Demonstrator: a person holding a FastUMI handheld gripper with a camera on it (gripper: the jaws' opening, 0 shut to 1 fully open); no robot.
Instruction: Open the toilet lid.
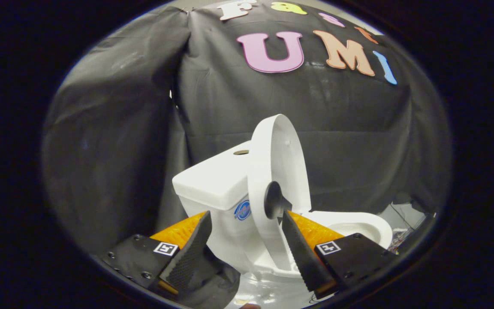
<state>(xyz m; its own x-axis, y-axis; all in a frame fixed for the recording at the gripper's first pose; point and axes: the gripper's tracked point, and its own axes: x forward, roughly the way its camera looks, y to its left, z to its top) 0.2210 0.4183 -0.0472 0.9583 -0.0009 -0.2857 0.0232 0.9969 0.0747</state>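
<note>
Gripper (pixel 245 223) fingers spread wide, clamping nothing; right fingertip (pixel 287 219) close against raised toilet lid (pixel 272 171), contact unclear. Lid upright, leaning toward tank (pixel 212 180). Open bowl (pixel 358 225) beyond right finger. Black cloth wall (pixel 122 128) behind.

Lid (pixel 275 171) upright before tank (pixel 212 180) — bowl (pixel 358 225) right, beyond spread fingers (pixel 189 253).

Raised lid (pixel 278 171) stands between the spread fingers of the gripper (pixel 247 240), tank (pixel 212 180) close behind; bowl (pixel 358 227) is left uncovered
</note>
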